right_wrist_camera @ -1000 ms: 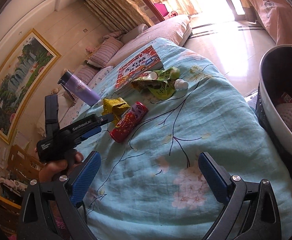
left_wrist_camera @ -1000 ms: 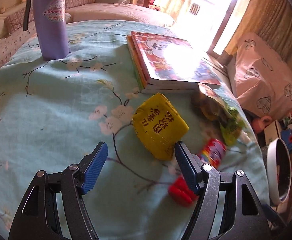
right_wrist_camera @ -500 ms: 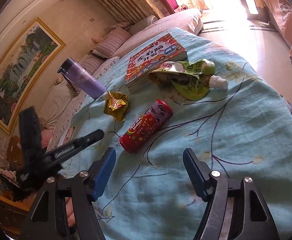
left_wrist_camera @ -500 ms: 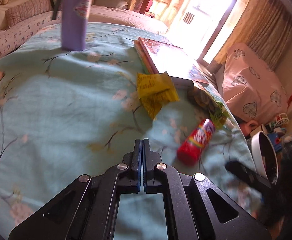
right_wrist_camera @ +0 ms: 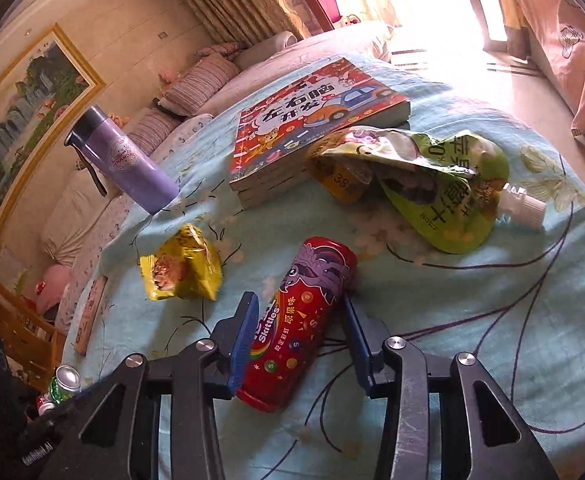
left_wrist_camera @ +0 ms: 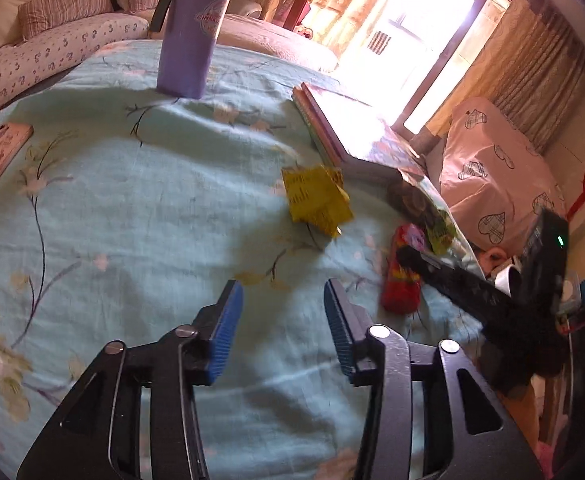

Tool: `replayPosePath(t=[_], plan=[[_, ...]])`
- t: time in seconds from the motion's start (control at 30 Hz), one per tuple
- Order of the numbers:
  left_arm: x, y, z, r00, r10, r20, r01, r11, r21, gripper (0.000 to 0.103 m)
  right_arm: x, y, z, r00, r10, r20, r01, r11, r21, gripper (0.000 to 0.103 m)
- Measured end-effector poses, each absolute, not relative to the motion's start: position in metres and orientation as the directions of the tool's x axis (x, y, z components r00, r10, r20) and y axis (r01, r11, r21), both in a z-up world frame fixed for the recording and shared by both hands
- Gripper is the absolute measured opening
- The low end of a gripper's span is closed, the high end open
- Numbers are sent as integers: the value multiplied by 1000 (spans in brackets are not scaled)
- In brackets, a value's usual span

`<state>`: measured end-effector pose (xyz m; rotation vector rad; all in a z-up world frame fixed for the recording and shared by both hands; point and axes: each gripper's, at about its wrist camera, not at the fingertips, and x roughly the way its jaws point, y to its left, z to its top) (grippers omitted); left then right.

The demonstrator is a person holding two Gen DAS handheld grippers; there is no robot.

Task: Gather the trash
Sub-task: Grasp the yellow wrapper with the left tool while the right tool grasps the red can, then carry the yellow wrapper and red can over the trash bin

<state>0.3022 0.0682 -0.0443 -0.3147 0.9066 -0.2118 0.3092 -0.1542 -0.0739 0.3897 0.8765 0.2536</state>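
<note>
A: Skittles tube (right_wrist_camera: 298, 322) now sits between the fingers of the right gripper (right_wrist_camera: 298, 344), lower centre of the right wrist frame. Half a second ago the same fingers were spread wide with the tube well ahead of them, so the gripper has come down over it and narrowed. The left pad looks to be touching the tube; the right pad shows a sliver of gap. Not yet clamped.

B: Left gripper (left_wrist_camera: 282, 330)?

A: Fingers parted, nothing between them, hovering over bare tablecloth (left_wrist_camera: 140, 208) at lower centre of its frame. Half a second ago it was fully closed; one second ago it was wide open close to the yellow wrapper (left_wrist_camera: 318, 198). It has backed away: the wrapper now lies mid-frame, well apart from it, untouched.

B: Reading for the task?

A: Judgement: the right side takes the tube as the first pickup, and the left has yielded. No trash collected yet. Green pouch (right_wrist_camera: 440, 184) lies upper right of the right wrist frame, against the book (right_wrist_camera: 316, 116). The purple bottle (right_wrist_camera: 126, 160) at upper left is probably not trash.

B: Risk?

A: Tube lies tilted across the fingers, not square. It could roll or pivot as they close. No bin shows in either current frame.
</note>
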Motion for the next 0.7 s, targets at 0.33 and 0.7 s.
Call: replayPosePath(t=[0.33,0.7], plan=[[371,40,-49,603,-254,-756,21,953,-303,69,259,-190,-59,646,383,-660,-57,887,459,37],[339,22,-47,602,-276,-749,74,954,-292,5,228,-210,-46,661,389,-642,-80,887,455,36]])
